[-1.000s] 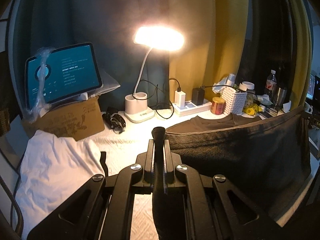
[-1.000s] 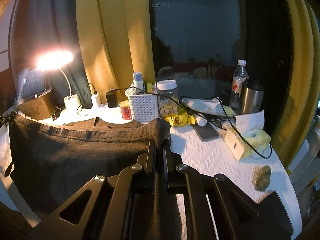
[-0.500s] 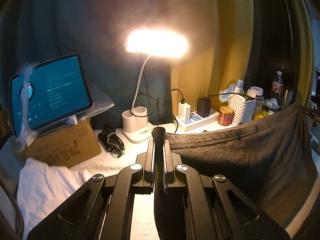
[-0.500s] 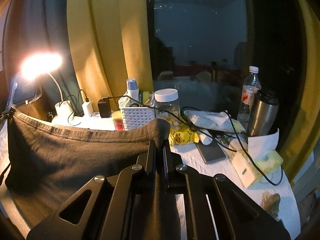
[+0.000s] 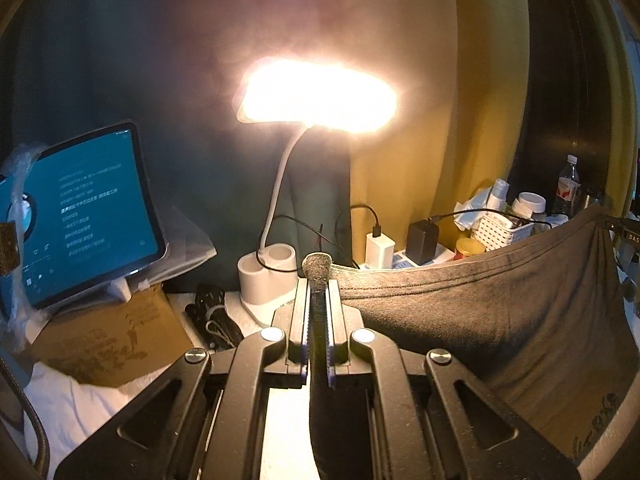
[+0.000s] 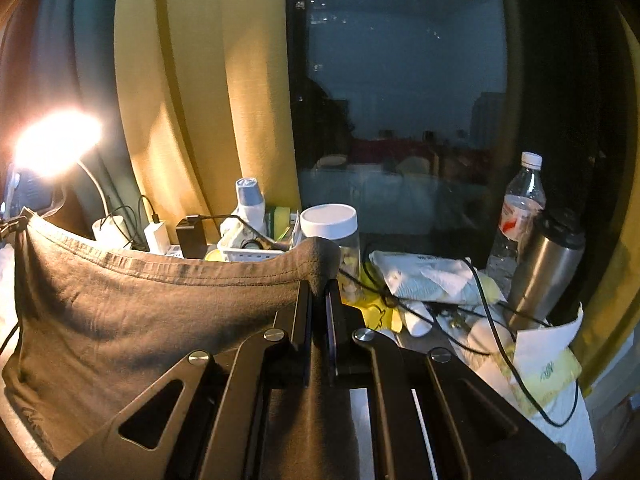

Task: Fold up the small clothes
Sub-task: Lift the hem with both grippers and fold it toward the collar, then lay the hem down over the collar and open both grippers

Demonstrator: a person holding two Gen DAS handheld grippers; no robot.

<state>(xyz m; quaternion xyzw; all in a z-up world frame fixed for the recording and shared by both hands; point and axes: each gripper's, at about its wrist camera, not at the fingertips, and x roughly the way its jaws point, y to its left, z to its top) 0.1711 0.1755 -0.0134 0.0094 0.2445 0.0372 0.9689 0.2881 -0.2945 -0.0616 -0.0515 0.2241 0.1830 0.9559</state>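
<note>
Both grippers have carried the shirt toward the lamp, which now looks bigger. Left gripper and right gripper each clamp a hem corner, stretching the cloth taut above the table, probably to fold it over flat.

Dark grey garment, yellow curtain, white lamp

one dark garment, one lit lamp, one tablet, two chargers, one bottle
</note>
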